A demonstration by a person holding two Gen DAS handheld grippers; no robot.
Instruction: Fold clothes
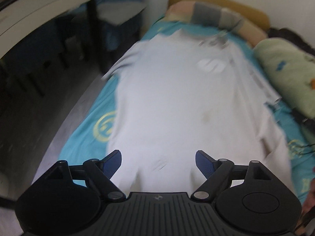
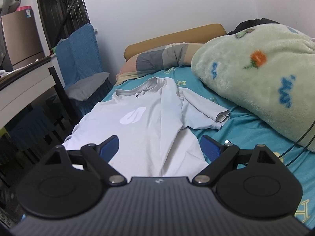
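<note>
A white T-shirt (image 2: 149, 123) with a white logo lies front side up on the teal bedsheet (image 2: 242, 129), collar toward the pillows. Its right sleeve (image 2: 204, 110) is spread out with the cuff folded over. In the blurred left wrist view the shirt (image 1: 173, 102) fills the middle. My left gripper (image 1: 158, 162) is open and empty, low over the shirt's bottom hem. My right gripper (image 2: 160, 147) is open and empty above the shirt's lower part.
A green fleece blanket (image 2: 261, 78) is heaped on the right of the bed. Striped pillows (image 2: 163, 59) and a tan headboard (image 2: 177, 37) are at the far end. A blue-covered chair (image 2: 80, 63) and a table (image 2: 25, 90) stand left. A black cable (image 2: 299, 141) crosses the sheet.
</note>
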